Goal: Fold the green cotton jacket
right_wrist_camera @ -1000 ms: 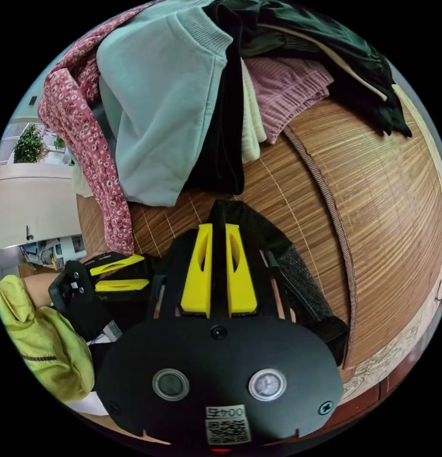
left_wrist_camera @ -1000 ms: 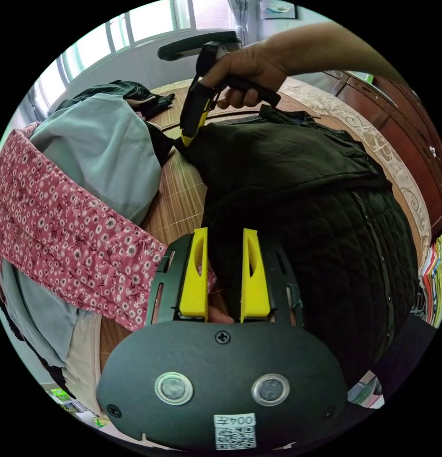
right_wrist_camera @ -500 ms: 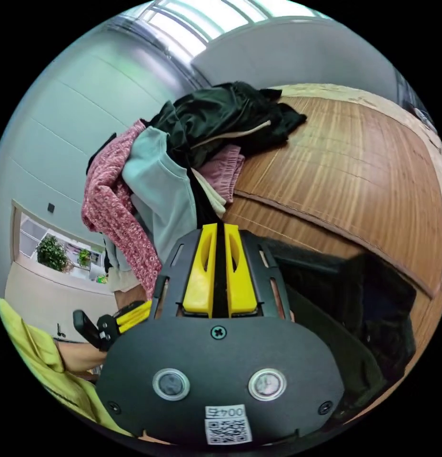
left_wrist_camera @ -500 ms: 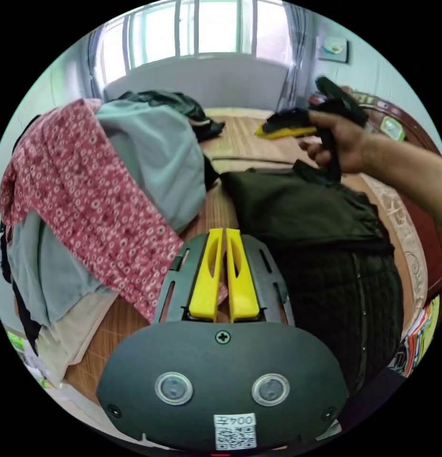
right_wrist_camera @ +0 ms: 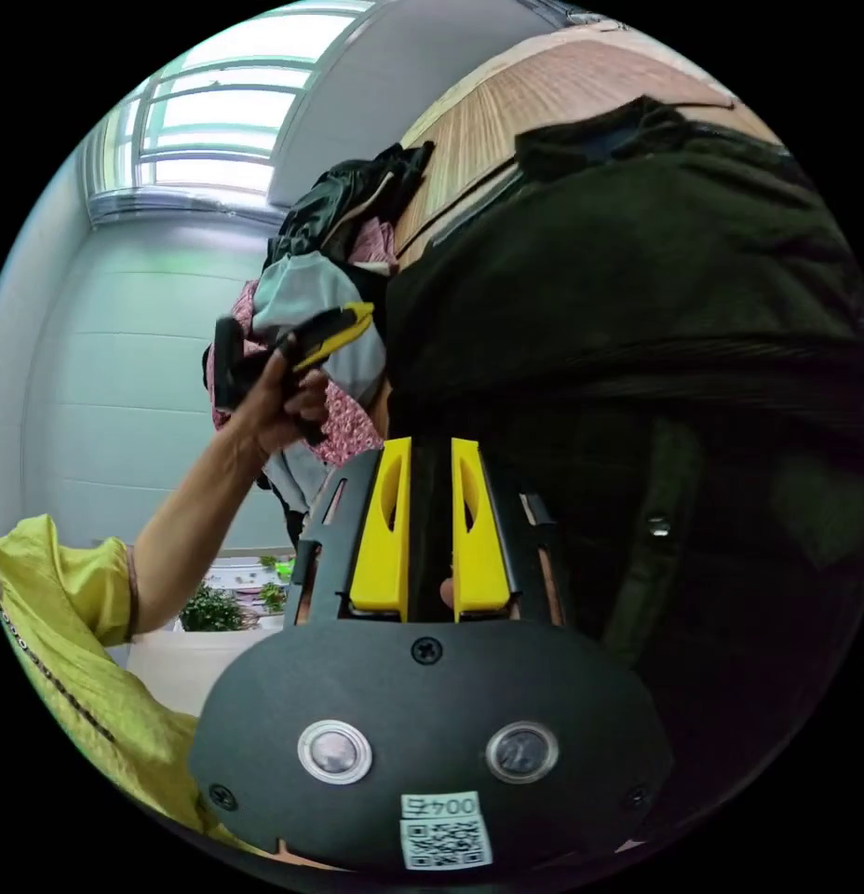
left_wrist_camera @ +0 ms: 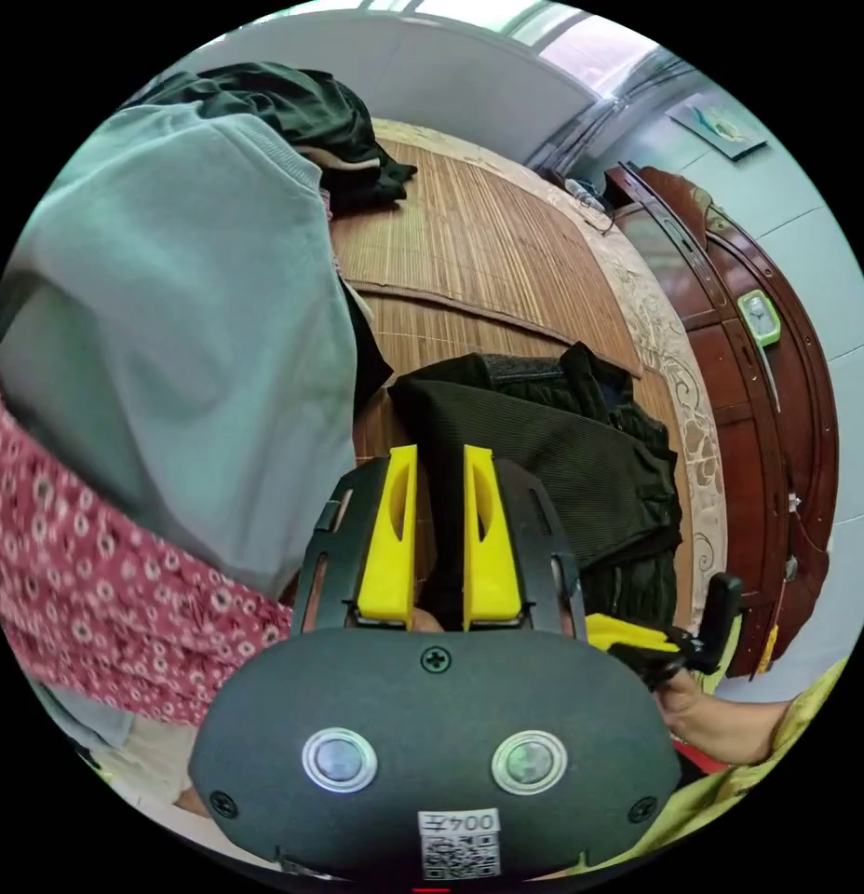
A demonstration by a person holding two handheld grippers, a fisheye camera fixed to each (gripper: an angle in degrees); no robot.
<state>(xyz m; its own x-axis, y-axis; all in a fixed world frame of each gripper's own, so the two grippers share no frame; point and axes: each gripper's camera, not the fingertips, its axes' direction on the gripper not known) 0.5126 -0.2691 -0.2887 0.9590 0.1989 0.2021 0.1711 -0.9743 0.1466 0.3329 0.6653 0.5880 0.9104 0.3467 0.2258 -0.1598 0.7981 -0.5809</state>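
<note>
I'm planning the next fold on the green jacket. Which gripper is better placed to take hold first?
Probably the left gripper: its parted jaws already straddle the folded jacket's near edge on the bamboo mat. The right gripper faces dark cloth too close to judge.

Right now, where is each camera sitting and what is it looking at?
Left gripper view: rides behind the left tongs, looking over the dark green jacket on the bamboo mat; a hand holds the right tongs beside it.
Right gripper view: rides behind the right tongs, close against the jacket; an arm raises the left tongs.
Both share the jacket and the clothes pile.
</note>
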